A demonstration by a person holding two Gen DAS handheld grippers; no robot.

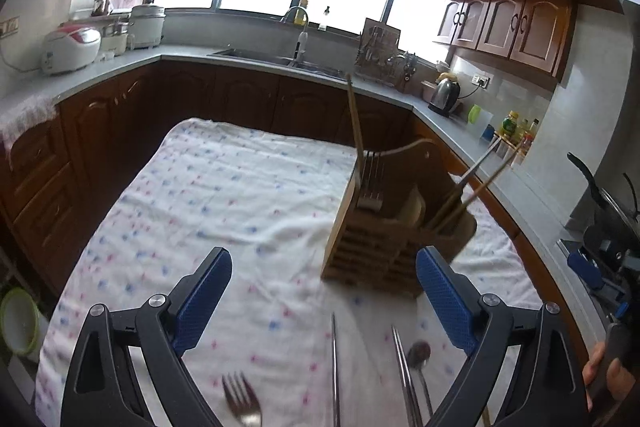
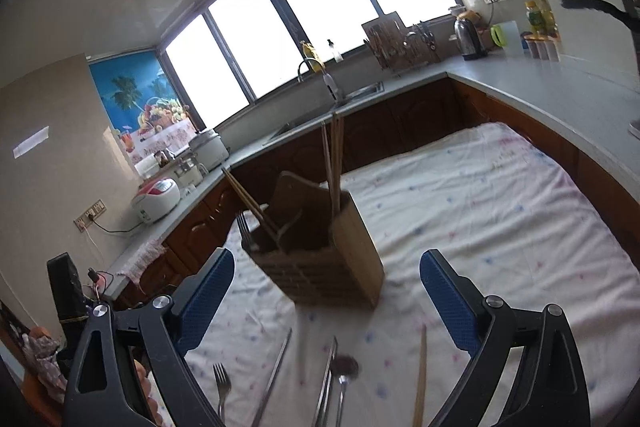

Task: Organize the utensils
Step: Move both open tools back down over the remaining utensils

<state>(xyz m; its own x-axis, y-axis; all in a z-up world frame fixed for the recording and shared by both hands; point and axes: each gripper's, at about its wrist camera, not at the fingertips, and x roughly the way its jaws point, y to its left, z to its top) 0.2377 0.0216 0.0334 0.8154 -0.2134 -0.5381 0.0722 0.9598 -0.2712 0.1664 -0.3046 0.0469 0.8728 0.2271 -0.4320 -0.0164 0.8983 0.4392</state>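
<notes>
A wooden utensil holder (image 1: 362, 247) (image 2: 320, 259) stands on the cloth-covered table (image 1: 224, 195) (image 2: 480, 203), with chopsticks and forks standing in it. On the cloth near me lie a fork (image 1: 240, 399) (image 2: 221, 383), metal chopsticks (image 1: 335, 371) (image 2: 276, 375), a spoon (image 1: 420, 359) (image 2: 345, 371) and a wooden chopstick (image 2: 420, 379). My left gripper (image 1: 324, 299) is open and empty above these utensils. My right gripper (image 2: 326, 295) is open and empty, just in front of the holder. The right gripper also shows at the left wrist view's right edge (image 1: 600, 267).
Grey counters and brown cabinets (image 1: 120, 115) ring the table. A rice cooker (image 1: 70, 49) (image 2: 158, 199), a sink with tap (image 1: 298, 39) (image 2: 328, 83), a dish rack (image 1: 378, 55) (image 2: 400, 43) and a kettle (image 1: 444, 95) (image 2: 468, 39) stand on them.
</notes>
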